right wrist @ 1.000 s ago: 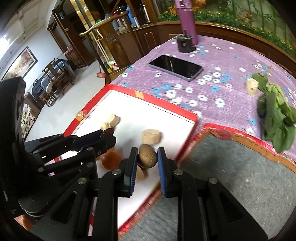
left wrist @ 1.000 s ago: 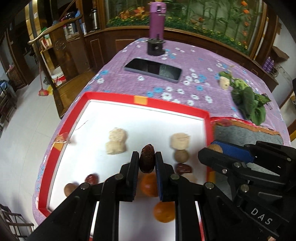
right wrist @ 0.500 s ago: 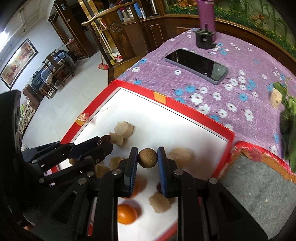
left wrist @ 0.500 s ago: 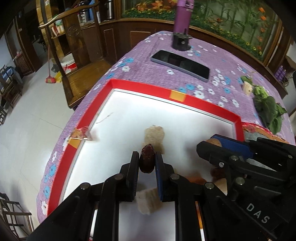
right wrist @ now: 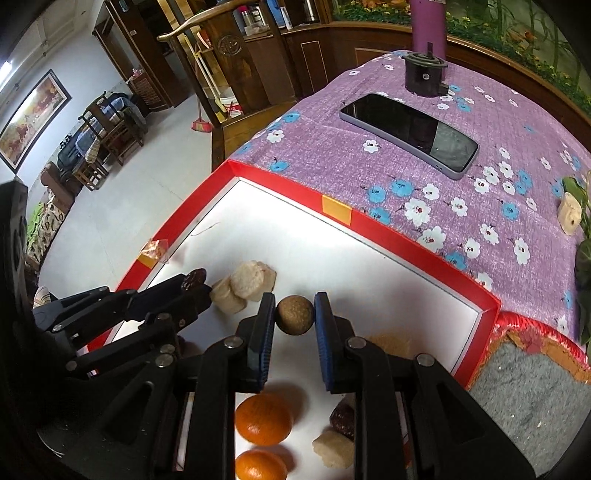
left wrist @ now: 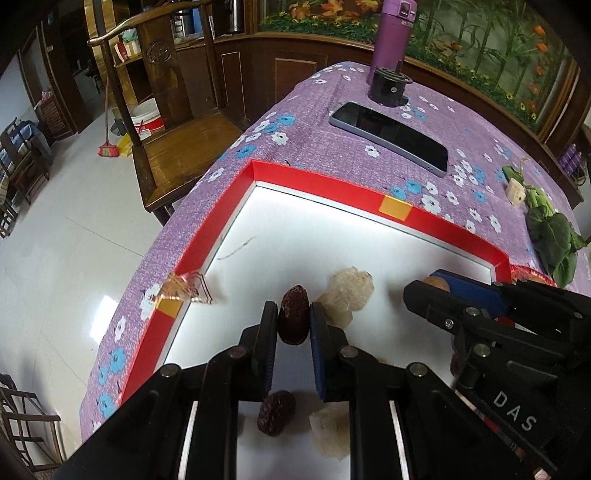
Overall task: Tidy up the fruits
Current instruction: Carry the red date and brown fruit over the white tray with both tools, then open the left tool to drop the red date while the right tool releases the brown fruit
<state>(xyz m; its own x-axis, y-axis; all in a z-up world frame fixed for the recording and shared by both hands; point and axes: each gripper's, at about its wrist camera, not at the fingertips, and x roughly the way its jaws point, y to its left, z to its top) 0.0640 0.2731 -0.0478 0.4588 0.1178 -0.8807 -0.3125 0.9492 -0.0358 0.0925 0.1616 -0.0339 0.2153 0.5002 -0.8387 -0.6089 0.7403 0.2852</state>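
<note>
The only legible lettering is "DAS", in pale capitals on the black plastic body of the right gripper, seen at the lower right of the left wrist view. The letters run slanted along the housing, well back from the blue-padded fingers. Nothing else can be read: the marking on the cap of the tall purple bottle is too small to make out.

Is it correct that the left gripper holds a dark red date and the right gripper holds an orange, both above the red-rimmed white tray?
Not quite. The right gripper holds a round brown fruit, not an orange; the right wrist view shows it. The left gripper does hold the dark red date above the red-rimmed white tray.
</note>
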